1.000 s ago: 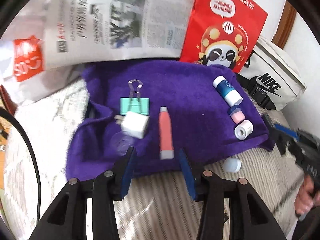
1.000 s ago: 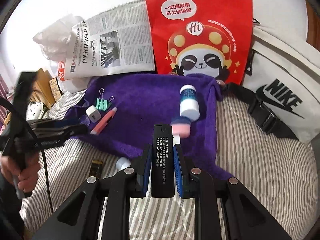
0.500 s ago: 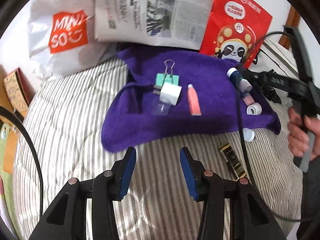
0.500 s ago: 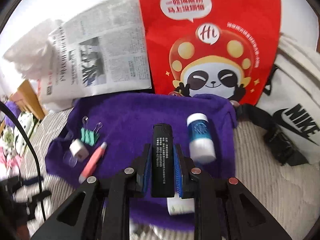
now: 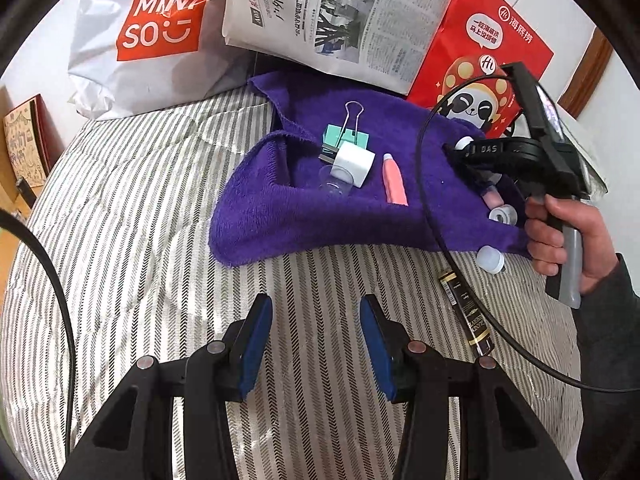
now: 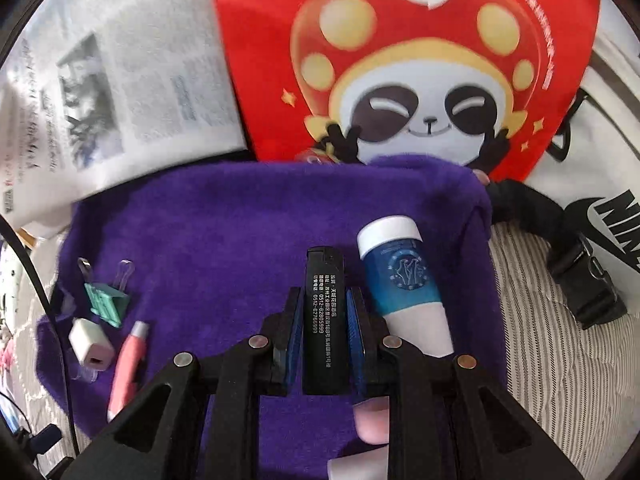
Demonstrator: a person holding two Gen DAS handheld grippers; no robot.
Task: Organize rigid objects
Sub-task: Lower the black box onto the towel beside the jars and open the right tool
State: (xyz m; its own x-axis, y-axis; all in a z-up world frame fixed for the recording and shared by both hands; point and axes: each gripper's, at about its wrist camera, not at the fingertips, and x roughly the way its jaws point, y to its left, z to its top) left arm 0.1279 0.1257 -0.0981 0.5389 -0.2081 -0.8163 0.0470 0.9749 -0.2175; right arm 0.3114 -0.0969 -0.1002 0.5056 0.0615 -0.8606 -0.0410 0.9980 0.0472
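Step in hand: placement, as judged. The right gripper [image 6: 323, 322] carries a black lighter [image 6: 323, 320] over the purple towel [image 6: 240, 220], where the other sorted items lie.
Next move: lower the lighter to bare towel, likely the open patch left of the blue-and-white tube [image 6: 404, 284], then part the fingers; care is needed not to nudge that tube, which lies just beside the right finger.
Bedspread [image 5: 140, 220]: grey and white striped, bearing everything.
Backdrop: Miniso bag [image 5: 152, 32], newspaper [image 5: 340, 16], red panda bag [image 5: 480, 60], white Nike bag [image 6: 600, 184] along the far edge.
Purple towel: spread between backdrop and left gripper [image 5: 316, 344].
Right gripper: clamped on the black lighter, which stands lengthwise between the blue pads, its printed face up, its far end reaching past the fingertips.
Left gripper: fingers apart, holding nothing, over bare bedspread, well short of the towel's near hem.
Blue-and-white tube: on the towel, right side.
Black-and-gold stick [image 5: 466, 312]: on the bedspread, off the towel, near the left gripper's right finger; likely yet to be gathered.
Pink tube [image 5: 394, 178]: mid towel.
Green binder clip [image 5: 346, 132]: towel's left part, touching the white charger [image 5: 354, 162].
White cap [image 5: 491, 259]: at the towel's near right hem.
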